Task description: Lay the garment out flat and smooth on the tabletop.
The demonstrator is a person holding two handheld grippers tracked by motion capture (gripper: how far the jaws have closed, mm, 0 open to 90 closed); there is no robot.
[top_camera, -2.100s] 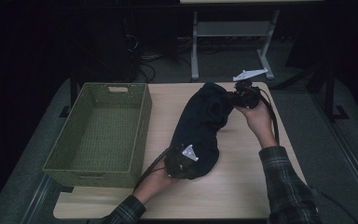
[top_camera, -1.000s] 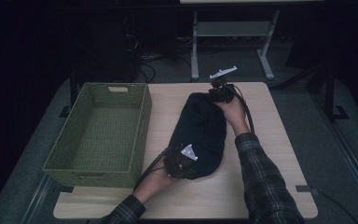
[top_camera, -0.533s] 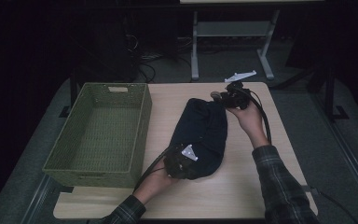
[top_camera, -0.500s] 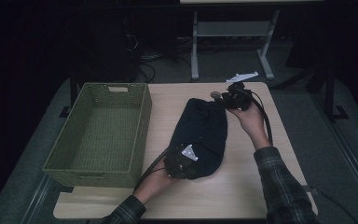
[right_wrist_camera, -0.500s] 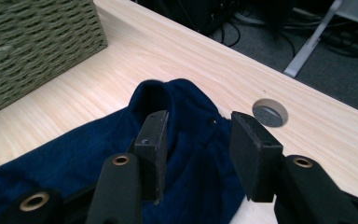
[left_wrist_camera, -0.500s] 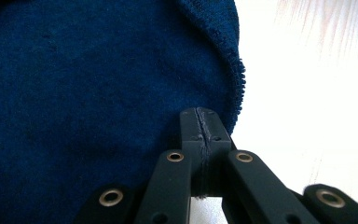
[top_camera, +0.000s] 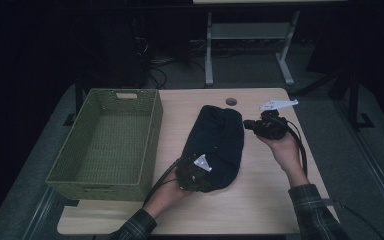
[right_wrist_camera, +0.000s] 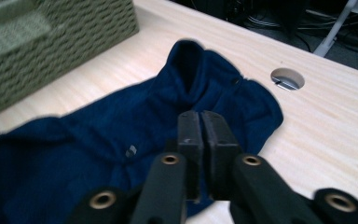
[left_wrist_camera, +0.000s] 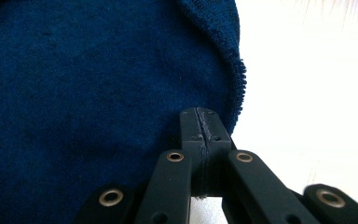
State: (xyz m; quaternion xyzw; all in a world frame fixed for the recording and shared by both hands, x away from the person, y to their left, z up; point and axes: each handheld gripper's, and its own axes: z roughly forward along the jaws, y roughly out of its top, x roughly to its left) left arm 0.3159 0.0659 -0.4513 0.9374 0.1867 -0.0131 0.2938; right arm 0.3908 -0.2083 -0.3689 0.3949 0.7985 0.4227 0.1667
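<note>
Sitting bare inside, green woven basket (top_camera: 107, 145), dark blue garment (top_camera: 215, 142) beside it

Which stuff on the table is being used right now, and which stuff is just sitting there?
Being used:
- dark blue garment
- left gripper, shut at the garment's near end
- right gripper, jaws just closed with nothing between them, beside the garment's far end

Just sitting there:
- green woven basket, standing left of the garment
- round hole in the table
- table
</note>
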